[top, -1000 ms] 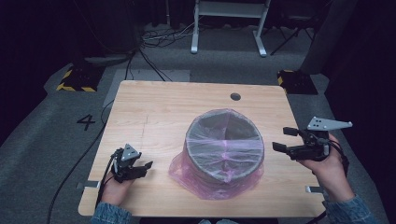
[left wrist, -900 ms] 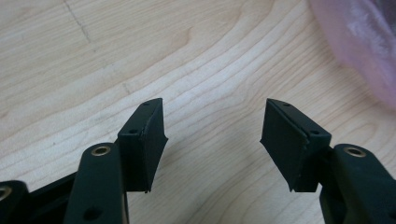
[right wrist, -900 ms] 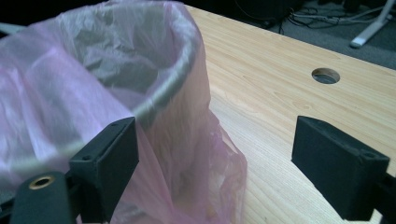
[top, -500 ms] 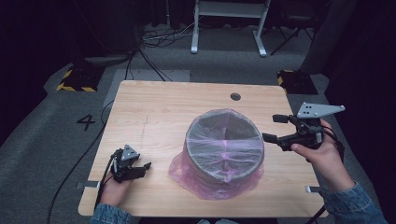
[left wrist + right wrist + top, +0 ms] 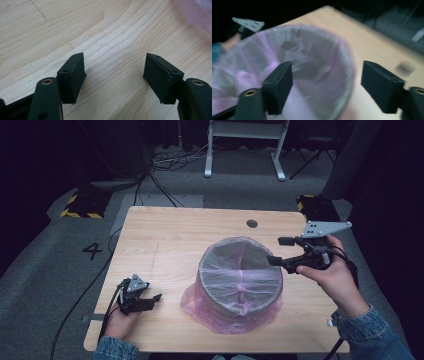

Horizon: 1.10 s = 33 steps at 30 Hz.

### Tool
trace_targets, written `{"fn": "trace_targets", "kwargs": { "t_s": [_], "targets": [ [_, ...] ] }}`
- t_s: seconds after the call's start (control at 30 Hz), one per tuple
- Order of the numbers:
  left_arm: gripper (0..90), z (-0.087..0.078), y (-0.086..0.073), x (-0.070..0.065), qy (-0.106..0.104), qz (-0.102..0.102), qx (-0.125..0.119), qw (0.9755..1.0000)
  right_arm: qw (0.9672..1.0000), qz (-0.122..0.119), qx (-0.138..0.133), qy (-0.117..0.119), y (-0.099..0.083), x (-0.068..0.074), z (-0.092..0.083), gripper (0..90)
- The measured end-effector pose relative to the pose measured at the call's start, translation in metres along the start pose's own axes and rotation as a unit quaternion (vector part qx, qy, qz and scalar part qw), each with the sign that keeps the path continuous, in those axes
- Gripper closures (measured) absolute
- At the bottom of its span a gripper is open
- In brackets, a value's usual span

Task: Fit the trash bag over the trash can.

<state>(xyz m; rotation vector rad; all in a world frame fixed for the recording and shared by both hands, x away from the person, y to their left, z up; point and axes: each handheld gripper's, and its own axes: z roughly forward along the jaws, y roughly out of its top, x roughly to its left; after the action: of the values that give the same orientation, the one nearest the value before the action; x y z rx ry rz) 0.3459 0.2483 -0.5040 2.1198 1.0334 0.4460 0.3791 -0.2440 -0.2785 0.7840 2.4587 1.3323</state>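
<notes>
Presently: grey bin lined with pink bag, mid-table.
Right gripper at rim, fingers apart and just narrowing, empty, likely to catch liner; left gripper parked aside, fingers widening, empty.

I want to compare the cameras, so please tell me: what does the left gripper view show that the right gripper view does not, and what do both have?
Left gripper view alone: sharp wood grain of the table under the open left gripper, with nothing between the jaws, and a pink corner of the bag.

Right gripper view alone: the grey bin with its pink liner seen from the side, blurred, the open right gripper at its rim, and the other hand's gripper far off.

Shared: two black jaws standing apart, the pale wooden tabletop, and pink plastic.
</notes>
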Motion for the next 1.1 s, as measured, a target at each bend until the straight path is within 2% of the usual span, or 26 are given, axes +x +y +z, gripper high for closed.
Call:
{"fn": "trace_targets", "kwargs": {
  "t_s": [0.03,0.1,0.13,0.2,0.5,0.67,0.77,0.83,0.87,0.93,0.97,1.1],
  "targets": [
    [33.4,0.0,0.0,0.0,0.0,0.0,0.0,1.0,0.9996,0.027,0.0,0.008,0.001,0.001,0.003,22.4],
    [33.4,0.0,0.0,0.0,0.0,0.0,0.0,1.0,0.9998,0.005,-0.019,0.008,0.005,0.004,0.007,28.1],
    [33.4,0.0,0.0,0.0,0.0,0.0,0.0,1.0,0.9998,-0.01,-0.009,0.014,0.009,0.005,0.011,28.5],
    [33.3,0.0,0.0,0.0,0.0,0.0,0.0,1.0,0.9998,-0.012,-0.009,0.015,0.014,0.008,0.017,22.9],
    [33.4,0.0,0.0,0.0,0.0,0.0,0.0,1.0,0.9983,-0.043,0.006,0.039,0.034,0.029,0.052,22.1],
    [33.4,0.0,0.0,0.0,0.0,0.001,0.0,1.0,0.9966,-0.066,0.021,0.043,0.037,0.038,0.07,20.6],
    [33.3,0.0,0.0,0.0,0.0,0.001,0.0,1.0,0.9959,-0.068,0.027,0.053,0.037,0.042,0.08,22.2],
    [33.4,0.0,0.0,0.0,0.0,0.001,0.0,1.0,0.9949,-0.069,0.037,0.063,0.036,0.045,0.085,33.7],
    [33.4,0.0,0.0,0.0,0.0,0.0,0.0,1.0,0.9935,-0.066,0.044,0.081,0.035,0.048,0.089,41.4],
    [33.3,0.0,0.0,0.0,0.0,0.0,0.0,1.0,0.9912,-0.063,0.055,0.102,0.033,0.052,0.093,50.5],
    [33.3,0.0,0.0,0.0,0.001,0.0,0.0,1.0,0.9888,-0.074,0.065,0.112,0.032,0.055,0.096,57.9],
    [33.3,0.0,0.0,-0.001,0.001,-0.003,0.002,1.0,0.9824,-0.106,0.085,0.128,0.03,0.062,0.101,76.8]
  ]
}}
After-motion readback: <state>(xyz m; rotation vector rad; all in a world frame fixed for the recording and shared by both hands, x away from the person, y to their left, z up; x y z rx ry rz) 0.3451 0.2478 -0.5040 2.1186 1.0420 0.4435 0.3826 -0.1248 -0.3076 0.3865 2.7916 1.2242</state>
